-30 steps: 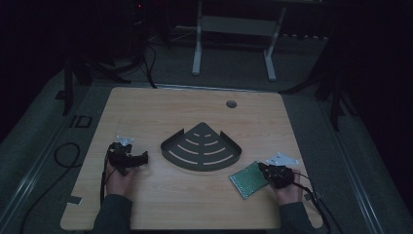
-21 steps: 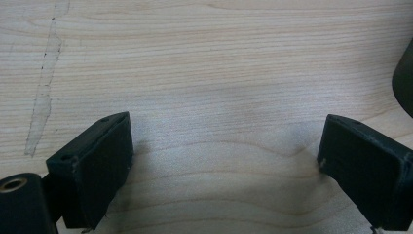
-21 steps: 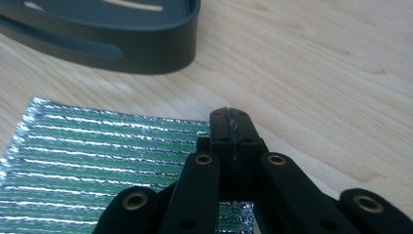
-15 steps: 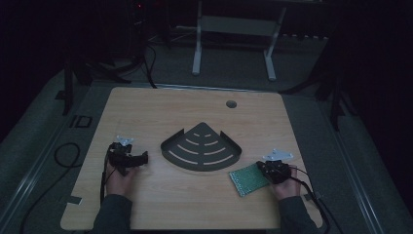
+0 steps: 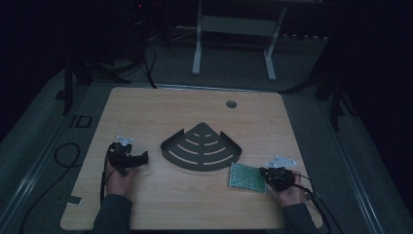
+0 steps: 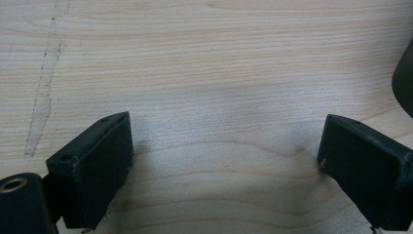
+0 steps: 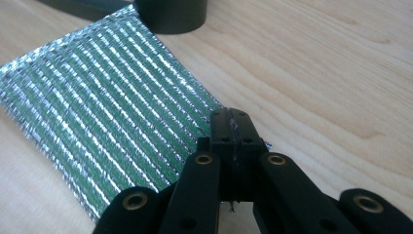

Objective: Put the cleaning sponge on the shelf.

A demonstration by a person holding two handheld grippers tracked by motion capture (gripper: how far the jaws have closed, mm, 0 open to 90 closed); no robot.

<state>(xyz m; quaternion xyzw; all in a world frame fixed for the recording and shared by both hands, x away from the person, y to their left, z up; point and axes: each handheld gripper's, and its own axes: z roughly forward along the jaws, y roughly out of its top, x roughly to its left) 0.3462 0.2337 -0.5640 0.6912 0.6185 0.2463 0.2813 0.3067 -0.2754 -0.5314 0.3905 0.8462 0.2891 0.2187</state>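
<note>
A green and silver mesh sheet lies flat on the wooden table, right of centre near the front. My right gripper is at the sheet's right edge. In the right gripper view the jaws are pressed together on the near edge of the mesh sheet, with silver threads showing in the seam of the right gripper. My left gripper rests at the front left. Its jaws stand wide apart over bare wood, and the left gripper has nothing between its pads.
A dark fan-shaped slotted rack sits mid-table; its corner nearly touches the mesh's far edge. The rack's rim lies a little beyond my left gripper. A round cable hole marks the far side. Cables trail off both front corners.
</note>
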